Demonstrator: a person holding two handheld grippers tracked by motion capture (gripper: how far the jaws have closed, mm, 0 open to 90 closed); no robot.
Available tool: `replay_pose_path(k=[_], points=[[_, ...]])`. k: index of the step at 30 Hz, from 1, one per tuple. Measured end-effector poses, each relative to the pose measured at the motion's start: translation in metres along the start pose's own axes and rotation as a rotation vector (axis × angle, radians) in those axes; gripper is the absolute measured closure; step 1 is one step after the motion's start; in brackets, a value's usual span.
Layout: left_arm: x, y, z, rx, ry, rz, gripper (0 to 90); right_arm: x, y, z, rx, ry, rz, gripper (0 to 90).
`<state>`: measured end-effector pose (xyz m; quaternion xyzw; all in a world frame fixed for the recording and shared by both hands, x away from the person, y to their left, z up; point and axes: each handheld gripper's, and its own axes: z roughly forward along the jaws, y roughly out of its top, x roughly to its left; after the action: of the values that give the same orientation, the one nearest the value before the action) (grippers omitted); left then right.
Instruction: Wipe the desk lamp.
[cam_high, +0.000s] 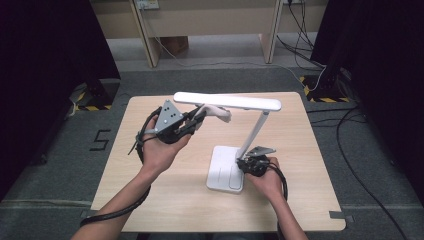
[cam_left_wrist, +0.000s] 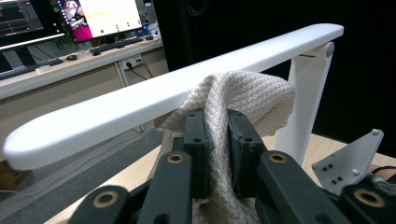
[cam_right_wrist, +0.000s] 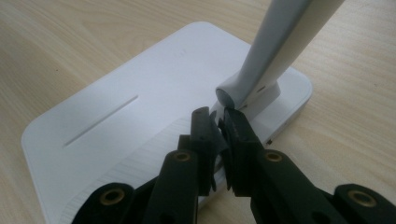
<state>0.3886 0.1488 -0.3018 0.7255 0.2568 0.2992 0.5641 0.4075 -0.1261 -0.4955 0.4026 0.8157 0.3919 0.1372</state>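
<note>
A white desk lamp stands on the wooden table (cam_high: 165, 200), its flat base (cam_high: 222, 167) at front centre and its long head (cam_high: 227, 101) level above the table. My left gripper (cam_high: 200, 116) is shut on a cream knitted cloth (cam_high: 217, 113), and the cloth lies against the underside of the lamp head (cam_left_wrist: 140, 100). Between those jaws the cloth (cam_left_wrist: 247, 93) bulges up past my left gripper (cam_left_wrist: 217, 116). My right gripper (cam_high: 248, 159) rests low at the foot of the slanted lamp arm (cam_high: 255, 131). In its own view my right gripper (cam_right_wrist: 215, 114) pinches the hinge over the base (cam_right_wrist: 116, 135).
Bare tabletop lies left and right of the lamp. Wooden desk legs (cam_high: 150, 45) stand beyond the table, and cables (cam_high: 350, 150) run over the floor at the right. Monitors (cam_left_wrist: 107, 14) sit on a far desk. Black curtains flank both sides.
</note>
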Motion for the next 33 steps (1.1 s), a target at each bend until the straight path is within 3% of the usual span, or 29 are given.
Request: replay_pose_path(k=[33], points=[[-0.022,0.008,0.025,0.002,-0.041,0.030,79.5,0.000,0.000,0.000,-0.001,0.000,-0.001,83.1]])
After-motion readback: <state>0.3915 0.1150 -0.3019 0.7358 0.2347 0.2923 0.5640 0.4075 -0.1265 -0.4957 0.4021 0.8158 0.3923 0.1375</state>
